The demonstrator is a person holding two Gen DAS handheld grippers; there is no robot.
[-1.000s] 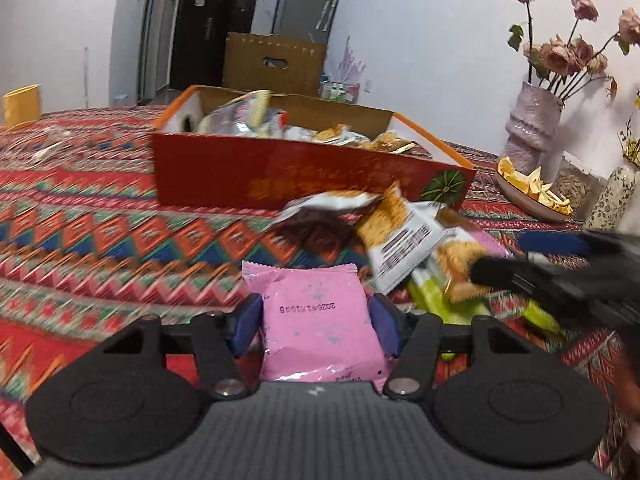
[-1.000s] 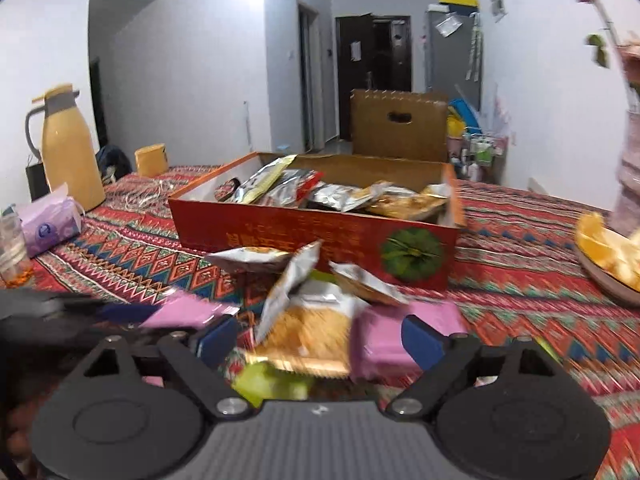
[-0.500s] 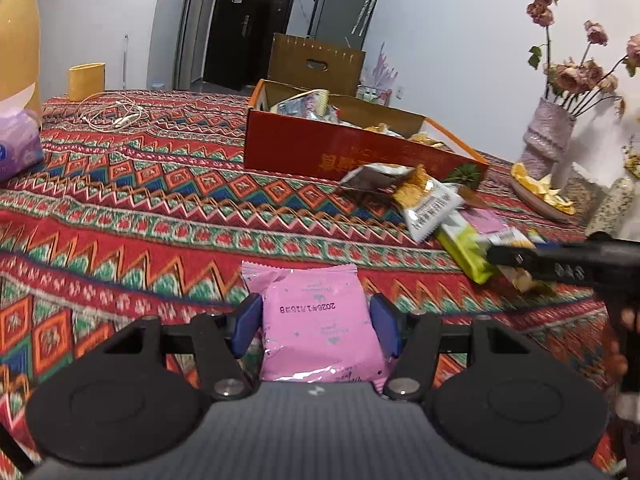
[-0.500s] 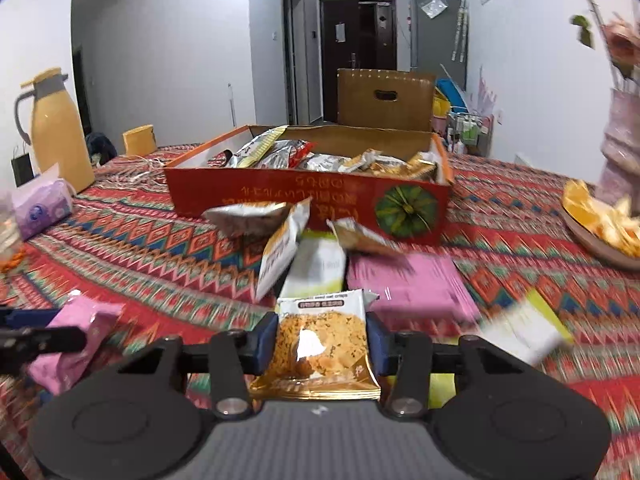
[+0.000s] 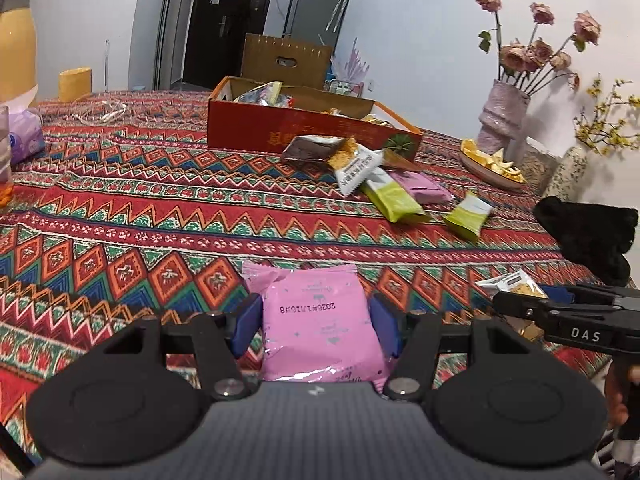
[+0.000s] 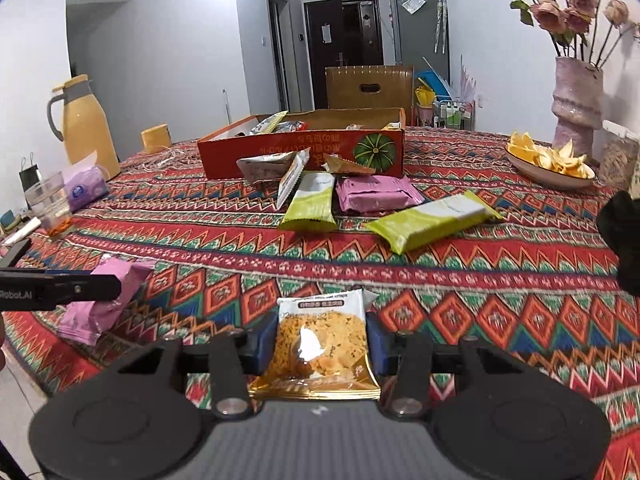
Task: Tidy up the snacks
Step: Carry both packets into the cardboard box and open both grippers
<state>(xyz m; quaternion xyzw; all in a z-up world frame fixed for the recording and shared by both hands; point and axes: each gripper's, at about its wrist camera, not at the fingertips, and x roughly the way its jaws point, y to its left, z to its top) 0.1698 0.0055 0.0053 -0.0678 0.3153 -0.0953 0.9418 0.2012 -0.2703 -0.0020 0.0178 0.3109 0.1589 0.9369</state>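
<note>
My left gripper [image 5: 318, 326] is shut on a pink snack packet [image 5: 320, 320] and holds it low over the near part of the patterned tablecloth; the packet also shows in the right wrist view [image 6: 100, 300]. My right gripper [image 6: 320, 344] is shut on a gold-and-white cracker packet [image 6: 322, 344], beside the left one near the table's front edge. Far ahead a red cardboard box [image 6: 304, 152] holds several snacks. In front of it lie loose packets: two green ones [image 6: 312, 206] [image 6: 432, 220], a pink one [image 6: 374, 194] and silver ones [image 6: 268, 164].
A bowl of orange peels [image 6: 548, 162] and a vase of dried roses [image 6: 576, 100] stand at the right. A yellow jug [image 6: 84, 128], tissue pack [image 6: 84, 190] and plastic cup [image 6: 50, 208] stand at the left. A black object [image 6: 622, 236] sits at the right edge.
Both grippers pulled back from the pile by the box toward the table's front edge, each carrying its packet. The right gripper closed on the cracker packet during this time.
</note>
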